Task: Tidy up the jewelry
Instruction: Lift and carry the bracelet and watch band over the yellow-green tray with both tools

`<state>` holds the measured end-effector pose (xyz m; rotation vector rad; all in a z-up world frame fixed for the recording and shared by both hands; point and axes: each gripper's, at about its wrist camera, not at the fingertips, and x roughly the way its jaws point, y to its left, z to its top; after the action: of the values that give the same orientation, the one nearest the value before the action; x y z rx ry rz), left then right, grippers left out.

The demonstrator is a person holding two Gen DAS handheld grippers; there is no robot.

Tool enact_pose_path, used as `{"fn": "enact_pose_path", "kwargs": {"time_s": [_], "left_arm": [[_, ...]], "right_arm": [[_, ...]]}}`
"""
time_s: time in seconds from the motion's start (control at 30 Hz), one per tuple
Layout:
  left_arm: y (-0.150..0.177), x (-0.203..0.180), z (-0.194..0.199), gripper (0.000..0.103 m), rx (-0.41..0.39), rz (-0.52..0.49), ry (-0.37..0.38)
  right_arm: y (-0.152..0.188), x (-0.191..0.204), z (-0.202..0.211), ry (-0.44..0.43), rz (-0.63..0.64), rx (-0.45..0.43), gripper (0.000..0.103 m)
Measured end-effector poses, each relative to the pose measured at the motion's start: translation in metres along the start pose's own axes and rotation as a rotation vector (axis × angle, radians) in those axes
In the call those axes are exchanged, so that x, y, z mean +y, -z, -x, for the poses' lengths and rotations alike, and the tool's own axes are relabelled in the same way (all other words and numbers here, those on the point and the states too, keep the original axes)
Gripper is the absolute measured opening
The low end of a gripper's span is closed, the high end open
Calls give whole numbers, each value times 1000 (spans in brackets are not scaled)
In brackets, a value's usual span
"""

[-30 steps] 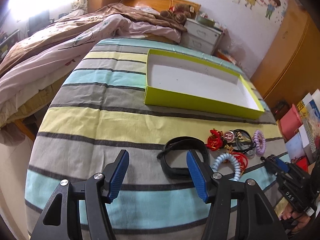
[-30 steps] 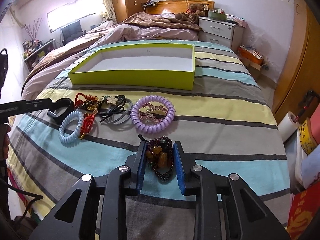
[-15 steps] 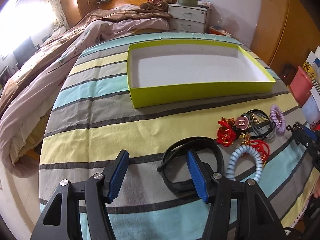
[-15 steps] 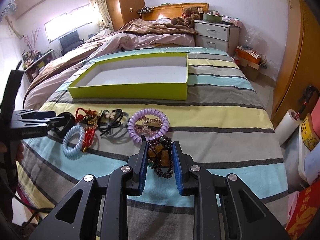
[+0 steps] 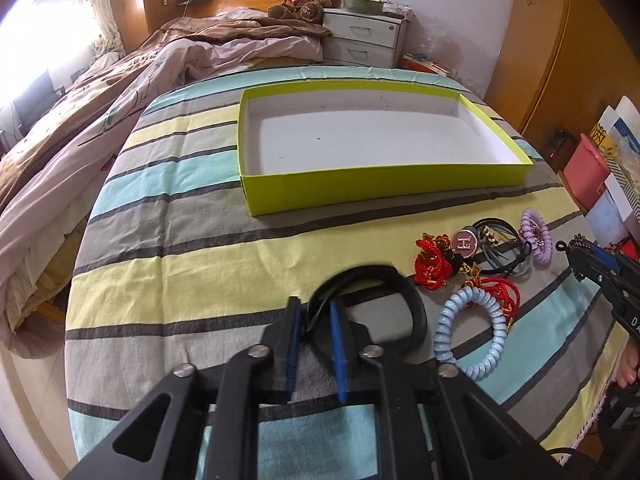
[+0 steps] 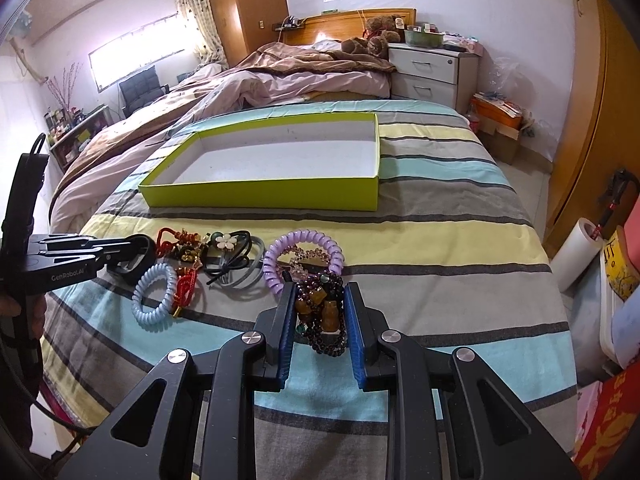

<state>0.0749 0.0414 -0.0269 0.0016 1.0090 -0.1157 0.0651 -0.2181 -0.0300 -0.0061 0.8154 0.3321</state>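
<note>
A black band (image 5: 412, 300) lies on the striped bedspread. My left gripper (image 5: 314, 308) is closing, and its blue pads pinch the band's left side. The left gripper also shows in the right wrist view (image 6: 120, 248). My right gripper (image 6: 320, 292) is shut on a dark bead bracelet (image 6: 322, 312) with amber beads. Between the two grippers lie a pale blue coil bracelet (image 6: 154, 296), red knotted charms (image 6: 180, 240), black hair ties (image 6: 232, 260) and a purple coil bracelet (image 6: 304, 240). The shallow green box (image 5: 360, 188), white inside, sits beyond them with nothing in it.
A rumpled duvet (image 5: 120, 92) covers the bed to the left. Behind the box stands a white nightstand (image 6: 428, 72). Wooden wardrobe doors (image 6: 600, 120), a paper roll (image 6: 576, 256) and stacked boxes (image 5: 600, 168) line the right side past the bedspread's edge.
My left gripper's jaws went from wide open to nearly together around the black band's left side, and its view rolled. My right gripper stayed on the beads.
</note>
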Motion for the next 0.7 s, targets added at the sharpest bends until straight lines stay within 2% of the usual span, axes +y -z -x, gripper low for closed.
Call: {"fn": "enact_pose_path", "kwargs": {"time_s": [0.33, 0.7], "left_arm": [[3, 11, 24, 10, -68, 102, 31], [-19, 8, 39, 10, -121, 114, 38]], "right_arm": [[-5, 2, 8, -6, -1, -29, 24], [-32, 9, 15, -5, 27, -81, 24]]}}
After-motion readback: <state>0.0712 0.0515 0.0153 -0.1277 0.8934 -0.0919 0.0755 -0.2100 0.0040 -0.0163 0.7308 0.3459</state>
